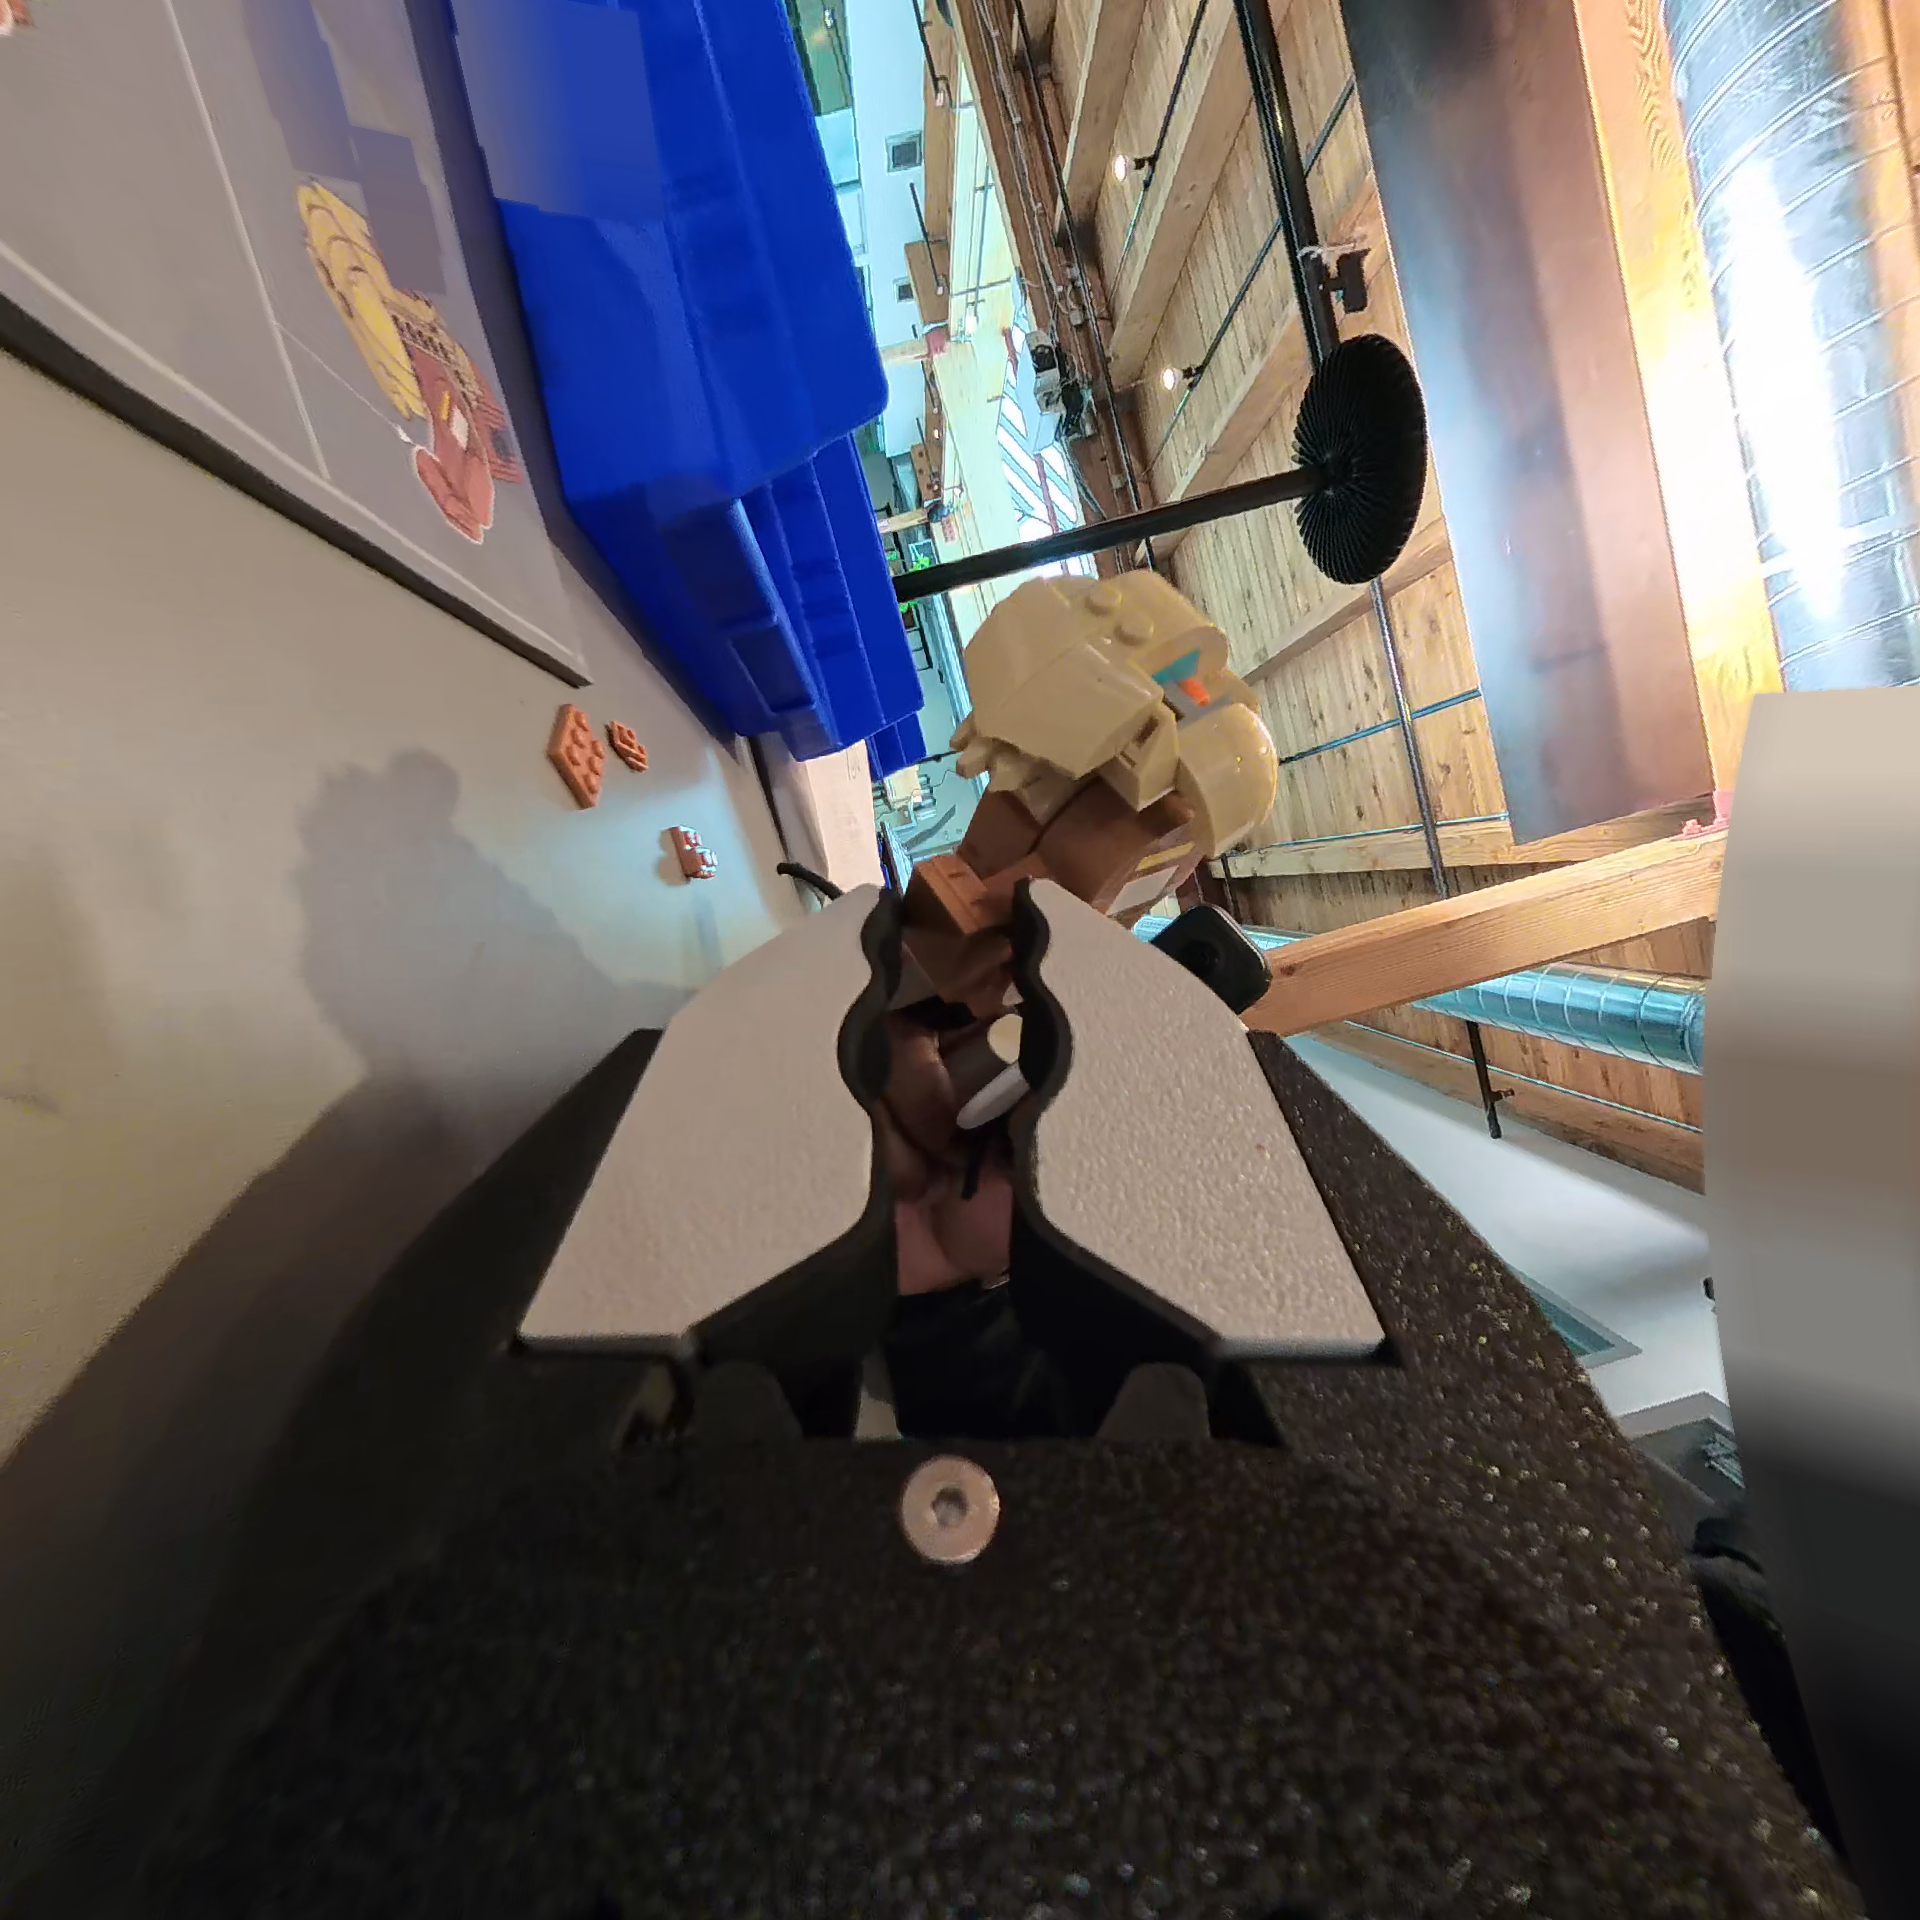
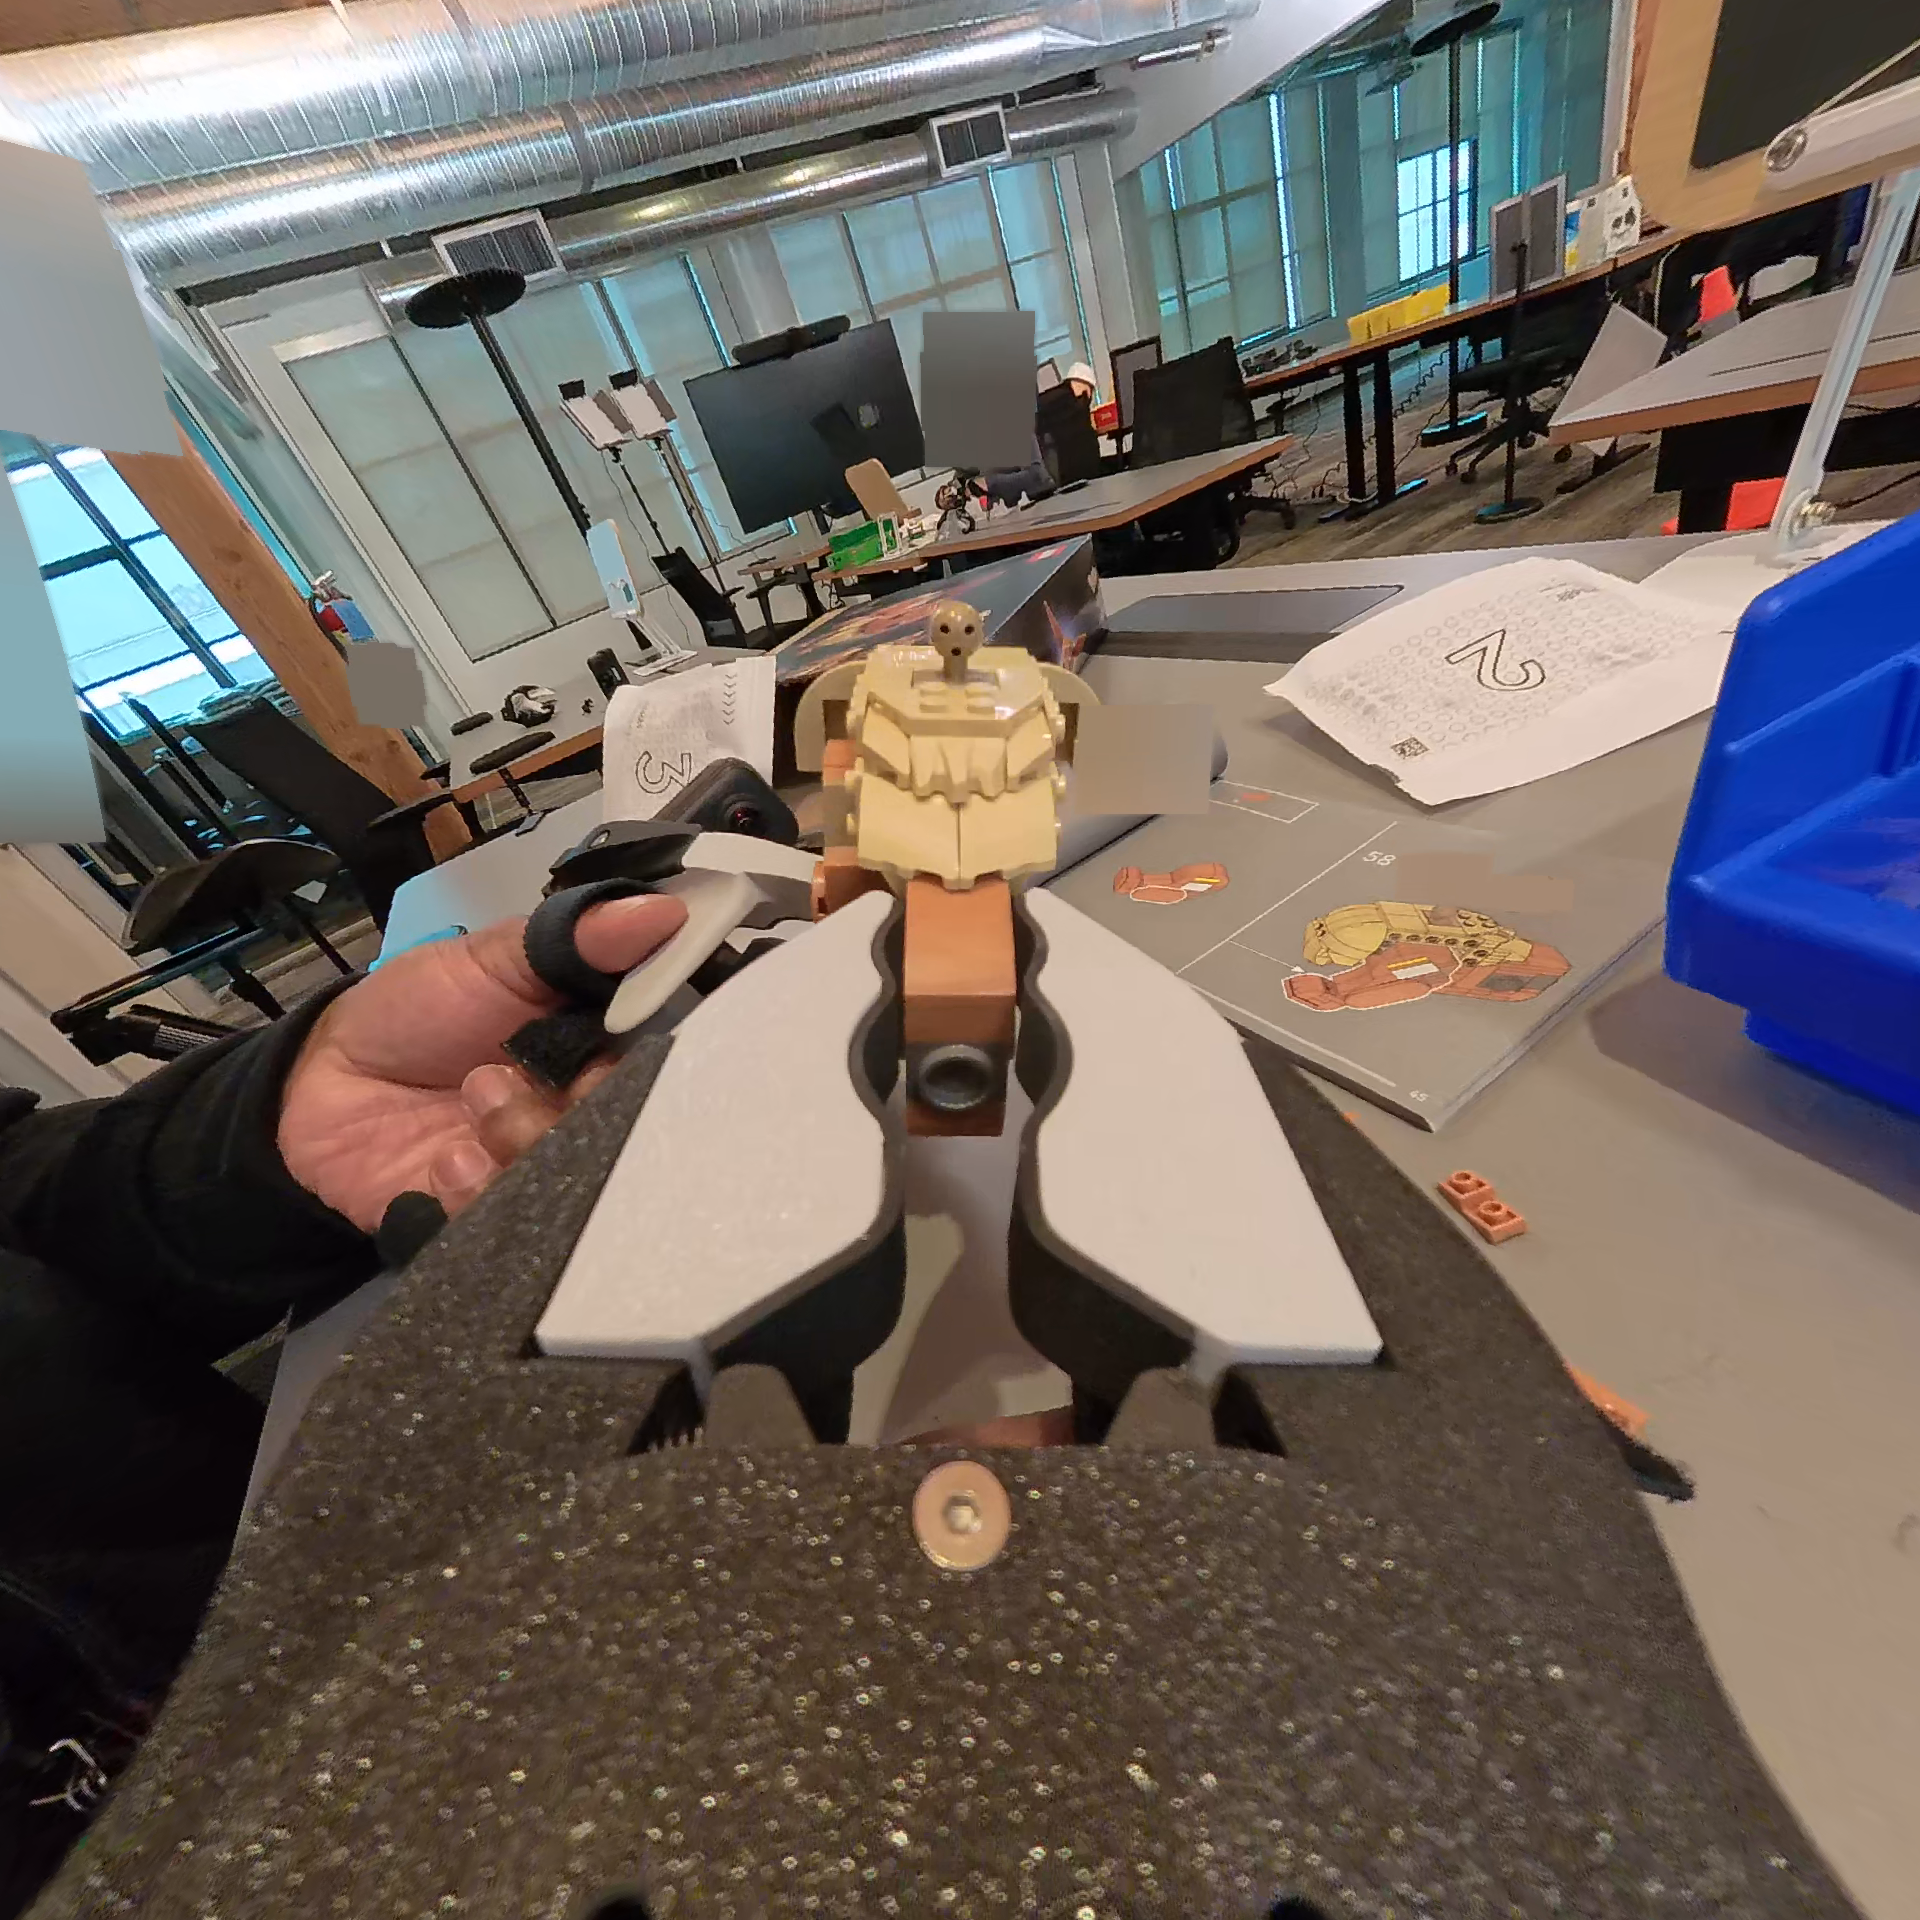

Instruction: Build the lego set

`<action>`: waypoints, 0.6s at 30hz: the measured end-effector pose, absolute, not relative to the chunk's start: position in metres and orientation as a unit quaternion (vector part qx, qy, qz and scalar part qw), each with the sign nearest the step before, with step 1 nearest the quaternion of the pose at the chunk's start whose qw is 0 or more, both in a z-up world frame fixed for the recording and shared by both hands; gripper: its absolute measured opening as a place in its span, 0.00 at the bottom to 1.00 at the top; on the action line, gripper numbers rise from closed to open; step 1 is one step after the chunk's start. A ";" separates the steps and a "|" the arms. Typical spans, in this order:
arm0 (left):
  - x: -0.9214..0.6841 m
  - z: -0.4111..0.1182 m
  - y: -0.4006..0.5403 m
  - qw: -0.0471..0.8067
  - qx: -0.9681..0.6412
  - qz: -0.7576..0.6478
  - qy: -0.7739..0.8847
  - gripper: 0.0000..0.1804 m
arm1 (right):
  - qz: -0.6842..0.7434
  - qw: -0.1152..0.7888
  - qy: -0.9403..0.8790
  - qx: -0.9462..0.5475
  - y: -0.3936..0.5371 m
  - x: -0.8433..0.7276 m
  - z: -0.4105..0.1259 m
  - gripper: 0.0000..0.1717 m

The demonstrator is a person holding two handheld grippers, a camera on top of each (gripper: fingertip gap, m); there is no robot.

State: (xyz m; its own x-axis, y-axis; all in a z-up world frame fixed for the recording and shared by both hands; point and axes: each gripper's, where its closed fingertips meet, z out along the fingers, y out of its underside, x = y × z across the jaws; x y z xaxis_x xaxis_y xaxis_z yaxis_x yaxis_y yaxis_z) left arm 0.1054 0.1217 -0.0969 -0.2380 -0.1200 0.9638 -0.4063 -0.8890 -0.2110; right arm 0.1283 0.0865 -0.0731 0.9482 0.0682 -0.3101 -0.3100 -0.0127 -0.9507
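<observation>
Left wrist view: left gripper (image 1: pixel 951 935) clamping the brick model's (image 1: pixel 1101 717) brown limb, loose bricks (image 1: pixel 577 753) lying left on the table (image 1: pixel 208 831), right wrist view: right gripper (image 2: pixel 956 935) gripping the model (image 2: pixel 956 779) by its brown block, booklet (image 2: pixel 1382 956) lying right.

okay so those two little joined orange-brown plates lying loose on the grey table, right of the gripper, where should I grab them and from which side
Probably from straight above, with the fingers closing across the short width of the orange-brown plates. They lie flat with studs up on the grey table, so only the thin side edges offer a grip. The right gripper is already shut on the brick model, so it would need freeing first.
</observation>
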 end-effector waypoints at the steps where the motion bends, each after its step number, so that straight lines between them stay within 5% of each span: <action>1: 0.106 -0.097 0.121 0.095 0.611 0.756 -0.214 0.11 | 0.135 0.697 0.087 -0.699 0.086 0.128 -0.073 0.11; 18: 0.107 -0.103 0.118 0.116 0.619 0.753 -0.192 0.11 | 0.127 0.698 0.089 -0.699 0.087 0.129 -0.074 0.10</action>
